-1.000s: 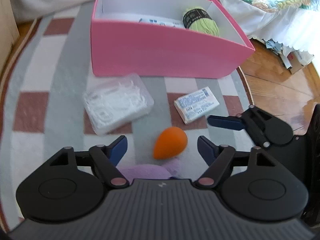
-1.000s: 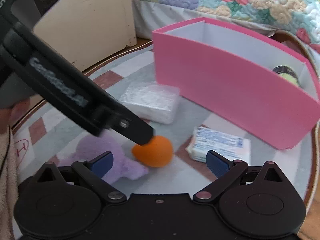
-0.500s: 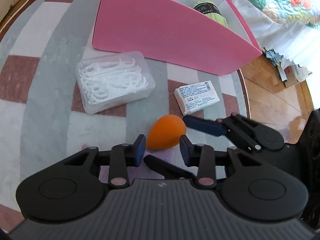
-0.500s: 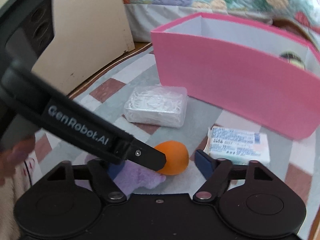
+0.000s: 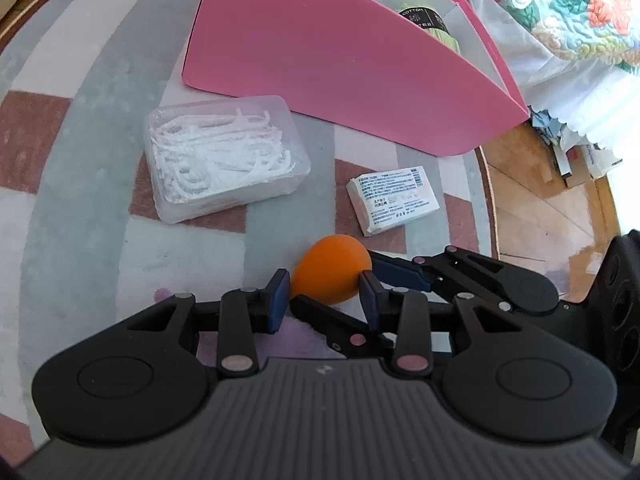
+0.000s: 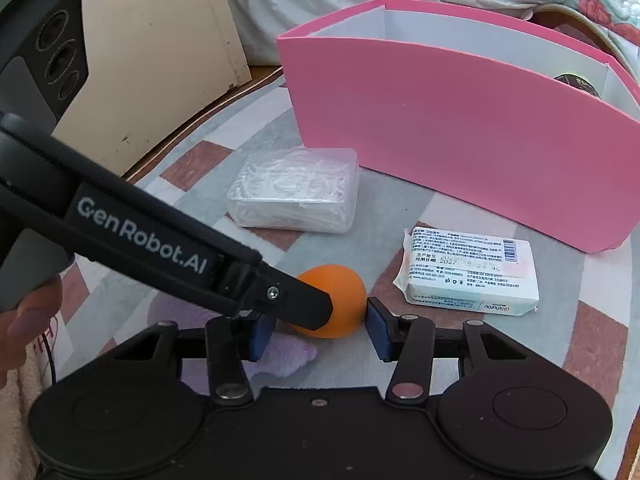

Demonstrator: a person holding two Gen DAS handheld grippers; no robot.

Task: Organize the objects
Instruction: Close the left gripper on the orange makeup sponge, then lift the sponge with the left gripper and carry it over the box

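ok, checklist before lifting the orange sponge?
1. Sponge between the left tool's pads: ok, both pads touch it.
2. Only one tool on it: not ok, the right tool straddles the same sponge, one pad touching.
3. Right tool's grip: cannot tell, its other pad is hidden behind a left tool finger.
4. Tools clear of each other: not ok, their fingers cross at the sponge.
5. Box open on top: ok; free room inside: cannot tell.
6. Way to the box: probably ok, the floss case and packet lie low.
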